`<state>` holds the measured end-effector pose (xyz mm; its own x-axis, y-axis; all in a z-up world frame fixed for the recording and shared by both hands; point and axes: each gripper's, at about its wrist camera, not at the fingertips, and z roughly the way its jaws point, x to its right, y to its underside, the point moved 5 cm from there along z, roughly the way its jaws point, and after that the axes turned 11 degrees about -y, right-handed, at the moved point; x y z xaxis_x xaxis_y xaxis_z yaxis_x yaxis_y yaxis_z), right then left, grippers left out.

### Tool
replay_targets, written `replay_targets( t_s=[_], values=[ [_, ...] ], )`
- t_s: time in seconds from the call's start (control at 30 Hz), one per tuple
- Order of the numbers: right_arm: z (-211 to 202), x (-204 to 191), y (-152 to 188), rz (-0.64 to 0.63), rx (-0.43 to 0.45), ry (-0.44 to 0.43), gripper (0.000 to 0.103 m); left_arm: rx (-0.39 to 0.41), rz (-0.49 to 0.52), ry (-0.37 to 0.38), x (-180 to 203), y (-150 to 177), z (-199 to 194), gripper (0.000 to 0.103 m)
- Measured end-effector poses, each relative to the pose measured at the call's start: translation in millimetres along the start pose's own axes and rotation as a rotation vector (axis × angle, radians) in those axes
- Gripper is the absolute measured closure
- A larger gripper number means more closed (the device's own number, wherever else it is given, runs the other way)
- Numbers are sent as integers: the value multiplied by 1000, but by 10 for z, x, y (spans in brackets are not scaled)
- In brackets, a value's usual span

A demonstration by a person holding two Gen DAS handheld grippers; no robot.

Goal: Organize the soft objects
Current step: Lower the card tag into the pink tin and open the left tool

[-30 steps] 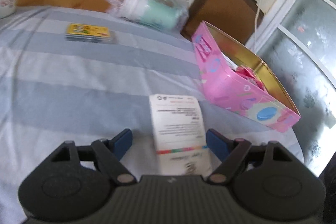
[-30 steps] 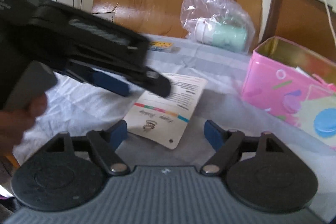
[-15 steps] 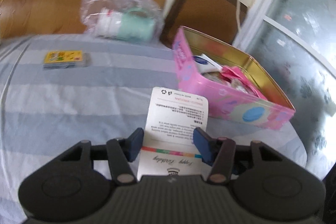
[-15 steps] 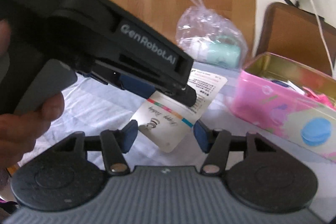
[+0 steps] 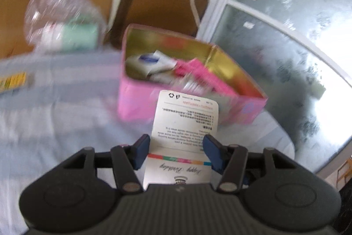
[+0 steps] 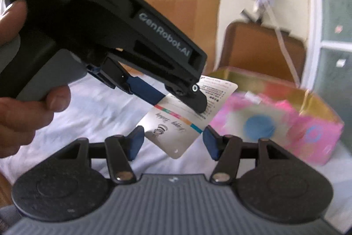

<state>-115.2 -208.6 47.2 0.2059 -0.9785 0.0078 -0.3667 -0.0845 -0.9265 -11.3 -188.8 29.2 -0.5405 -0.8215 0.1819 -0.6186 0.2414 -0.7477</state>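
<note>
My left gripper is shut on a white card packet with printed text and a coloured stripe, and holds it in the air just in front of the open pink tin box. The tin holds several soft packets and pink items. In the right wrist view the left gripper and the packet hang above the cloth, left of the pink tin. My right gripper is open and empty, just below the packet.
A striped grey-blue cloth covers the table. A clear plastic bag with a mint-green bottle lies at the back left. A small yellow box lies at the left edge. A brown chair back stands behind the tin.
My left gripper closed on the packet, lifted it off the cloth and carried it toward the pink tin. The right gripper stayed open and followed closely.
</note>
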Motion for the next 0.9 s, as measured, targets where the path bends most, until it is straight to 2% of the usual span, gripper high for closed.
replay_targets(
  t_s=[0.17, 0.27, 0.33, 0.4, 0.47, 0.53, 0.6, 0.73, 0.9],
  values=[
    [36, 379, -293, -8, 80, 82, 41, 81, 87, 4, 301, -511, 58, 49],
    [190, 716, -418, 18, 96, 138, 59, 109, 107, -4, 411, -820, 203, 41],
    [346, 987, -461, 89, 88, 141, 61, 107, 110, -3, 450, -981, 355, 41],
    [568, 1247, -464, 132, 71, 206, 61, 118, 118, -36, 451, -1091, 524, 38],
    [801, 1418, -394, 116, 11, 290, 60, 112, 121, -127, 409, -1169, 755, 35],
    [888, 1513, -326, 123, -26, 338, 59, 69, 76, -189, 282, -1155, 906, 35],
    [787, 1530, -272, 166, 9, 319, 59, 53, 24, -159, 170, -1081, 909, 35],
    [592, 1442, -158, 206, 55, 319, 59, 66, 32, -173, 95, -888, 828, 35],
    [464, 1137, -201, 201, 101, 288, 59, 98, 14, -126, -55, -629, 520, 35]
  ],
)
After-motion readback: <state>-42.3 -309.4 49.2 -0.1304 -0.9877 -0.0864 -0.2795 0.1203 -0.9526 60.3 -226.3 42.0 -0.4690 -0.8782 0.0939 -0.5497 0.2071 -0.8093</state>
